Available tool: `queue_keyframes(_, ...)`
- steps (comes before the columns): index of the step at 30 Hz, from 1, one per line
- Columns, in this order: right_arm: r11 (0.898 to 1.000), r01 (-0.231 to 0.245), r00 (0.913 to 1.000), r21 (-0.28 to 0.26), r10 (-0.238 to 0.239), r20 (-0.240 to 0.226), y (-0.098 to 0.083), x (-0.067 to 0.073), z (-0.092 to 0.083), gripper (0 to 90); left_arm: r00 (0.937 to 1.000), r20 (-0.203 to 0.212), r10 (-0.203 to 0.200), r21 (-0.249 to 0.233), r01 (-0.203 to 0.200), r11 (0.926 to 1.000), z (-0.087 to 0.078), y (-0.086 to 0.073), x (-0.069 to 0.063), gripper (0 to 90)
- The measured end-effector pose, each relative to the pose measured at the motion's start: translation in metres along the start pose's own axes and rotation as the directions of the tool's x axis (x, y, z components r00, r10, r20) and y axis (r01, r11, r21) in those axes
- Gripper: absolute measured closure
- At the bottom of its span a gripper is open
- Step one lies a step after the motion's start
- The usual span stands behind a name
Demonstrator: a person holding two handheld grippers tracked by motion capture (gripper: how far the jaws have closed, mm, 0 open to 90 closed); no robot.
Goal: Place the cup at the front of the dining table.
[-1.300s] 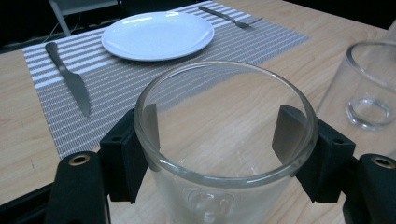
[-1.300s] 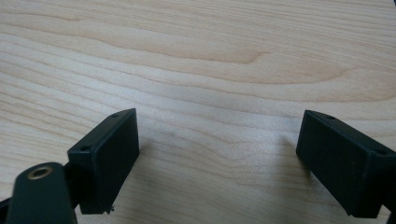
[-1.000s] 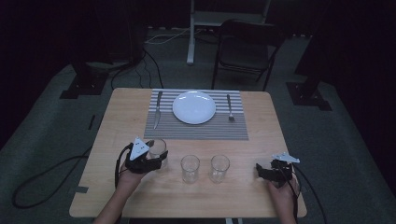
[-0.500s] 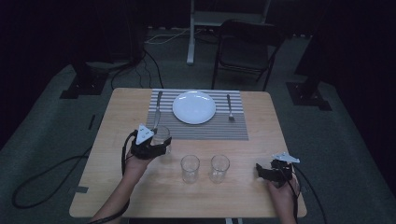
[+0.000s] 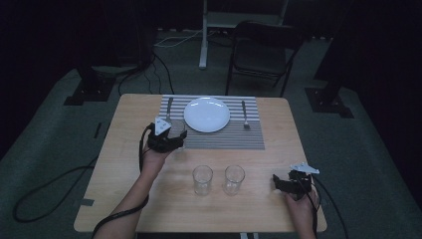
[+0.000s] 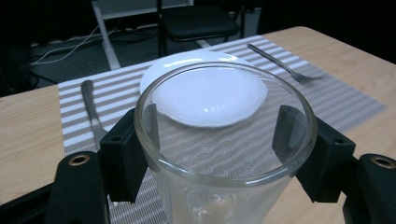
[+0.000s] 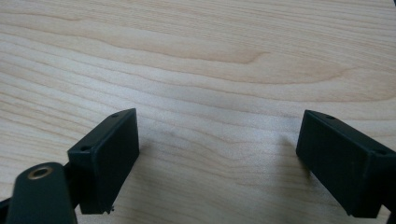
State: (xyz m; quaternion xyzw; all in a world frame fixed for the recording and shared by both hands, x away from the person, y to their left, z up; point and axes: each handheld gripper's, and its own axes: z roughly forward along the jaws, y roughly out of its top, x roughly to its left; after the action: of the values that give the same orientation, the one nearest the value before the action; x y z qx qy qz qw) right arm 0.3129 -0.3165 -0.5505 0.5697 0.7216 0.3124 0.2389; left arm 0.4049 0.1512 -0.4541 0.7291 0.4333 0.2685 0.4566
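We are holding a clear drinking glass [image 6: 219, 140] in our left gripper [image 5: 166, 139], and the two black jaws are pressing on its wall from both sides, just under the rim, so the glass is staying upright and we can look through it at the white plate [image 5: 207, 114]. We are taking the plate as our landmark: the held glass is hanging near its left front edge, over the corner of the striped placemat [image 5: 249, 139] on which the plate is lying. We judge that we are bringing the glass to a place setting, because the knife [image 5: 169, 107] is lying just left of the plate and the fork [image 5: 244, 114] just right of it, like for a meal. Two more glasses [image 5: 202, 179] [image 5: 234, 179] are standing side by side in front of the plate, off the mat, probably waiting for their turn. Our right gripper [image 5: 282, 183] is resting well to the front right of the plate, near the table edge; its jaws are standing wide apart with nothing between them, only bare wood under them. The table [image 5: 124, 164] is of light wood with visible grain and is giving a flat, dry support. Behind the plate the room is dark, with a grey floor, a black folding chair [image 5: 261, 55], some cables and stand bases.
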Motion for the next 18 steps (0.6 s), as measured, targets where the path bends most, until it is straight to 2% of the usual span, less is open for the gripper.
queue_keyframes(2, 1.000, 0.000, 1.0000, 0.000, 0.000, 0.000, 0.000, 0.000, 0.000, 12.9, 0.9999, -0.002, -0.013, 0.001, 0.013, 0.9999, 0.006, 0.004, 0.003, 29.4)
queue_keyframes(8, 1.000, 0.000, 1.0000, 0.000, 0.000, 0.000, 0.000, 0.000, 0.000, 12.9, 0.9987, -0.050, -0.003, 0.017, 0.004, 0.9998, 0.026, 0.010, 0.007, 29.4)
queue_keyframes(14, 1.000, 0.000, 1.0000, 0.000, 0.000, 0.000, 0.000, 0.000, 0.000, 12.9, 0.9983, -0.052, -0.026, 0.046, 0.028, 0.9985, 0.044, 0.017, 0.015, 29.3)
queue_keyframes(18, 1.000, 0.000, 1.0000, 0.000, 0.000, 0.000, 0.000, 0.000, 0.000, 12.9, 0.9960, -0.083, -0.033, 0.054, 0.038, 0.9978, 0.052, 0.018, 0.020, 29.2)
